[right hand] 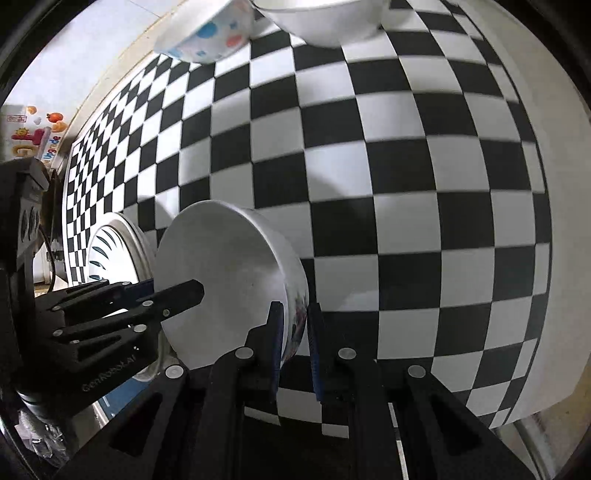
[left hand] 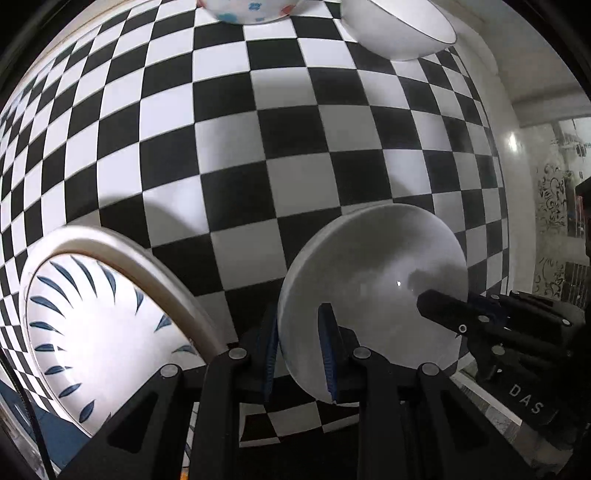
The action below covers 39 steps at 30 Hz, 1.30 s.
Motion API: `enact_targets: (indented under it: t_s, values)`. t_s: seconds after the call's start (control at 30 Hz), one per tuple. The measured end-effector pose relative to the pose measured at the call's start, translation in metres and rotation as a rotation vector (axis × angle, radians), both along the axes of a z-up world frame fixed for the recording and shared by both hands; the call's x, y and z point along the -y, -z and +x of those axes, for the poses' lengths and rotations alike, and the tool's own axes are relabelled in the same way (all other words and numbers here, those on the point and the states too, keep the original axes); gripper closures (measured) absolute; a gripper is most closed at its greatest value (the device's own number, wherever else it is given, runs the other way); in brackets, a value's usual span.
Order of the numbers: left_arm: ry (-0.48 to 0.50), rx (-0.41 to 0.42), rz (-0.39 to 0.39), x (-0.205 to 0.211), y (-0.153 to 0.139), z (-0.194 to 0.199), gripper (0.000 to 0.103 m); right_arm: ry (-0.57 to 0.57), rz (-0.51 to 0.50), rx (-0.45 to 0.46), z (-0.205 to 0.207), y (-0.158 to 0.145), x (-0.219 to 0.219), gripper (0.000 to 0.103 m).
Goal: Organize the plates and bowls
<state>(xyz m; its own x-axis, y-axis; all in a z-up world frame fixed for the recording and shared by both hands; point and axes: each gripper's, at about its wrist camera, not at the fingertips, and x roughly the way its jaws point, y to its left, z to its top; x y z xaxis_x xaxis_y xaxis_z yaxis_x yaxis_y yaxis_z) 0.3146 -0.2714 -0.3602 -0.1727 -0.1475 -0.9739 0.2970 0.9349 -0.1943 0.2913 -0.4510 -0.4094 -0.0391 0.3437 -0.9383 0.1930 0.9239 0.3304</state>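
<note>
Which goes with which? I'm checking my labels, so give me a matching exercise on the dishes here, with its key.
Things:
1. white bowl
2. plate
3. dotted bowl
4. tablecloth

Descriptions:
A. black and white checks
B. blue leaf strokes round the rim
C. blue and orange spots
D. rim clamped by left gripper and right gripper

Pairs: 1-D, 2-B, 3-C, 4-A

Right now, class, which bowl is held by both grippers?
The plain white bowl, nearest the cameras, rim pinched on opposite sides; the spotted bowl and the other white one sit untouched.
</note>
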Motion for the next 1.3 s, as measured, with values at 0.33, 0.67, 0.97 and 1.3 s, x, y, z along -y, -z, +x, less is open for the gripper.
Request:
enact_targets:
  t_s: [0.33, 0.67, 0.97, 1.3]
  values:
    - [-0.098, 0.068, -0.068, -0.024, -0.064, 0.043, 0.082, 0.025, 0.092, 0.004, 0.025, -0.037, 0.041, 0.088]
    - [-0.338, 0.112, -0.146, -0.061, -0.076, 0.205, 0.073, -0.097, 0.049, 0.255, 0.221, -0.108, 0.045, 0.070]
    - [-0.396, -0.007, -0.156, -0.053, -0.013, 0.250, 0.080, -0.238, -0.010, 0.068, 0.330, -0.018, -0.004, 0.072]
    - [-0.335, 0.086, -0.111, -0.055, -0.046, 0.235, 0.085, -0.261, -0.042, 0.064, 0.318, -0.015, -0.010, 0.094]
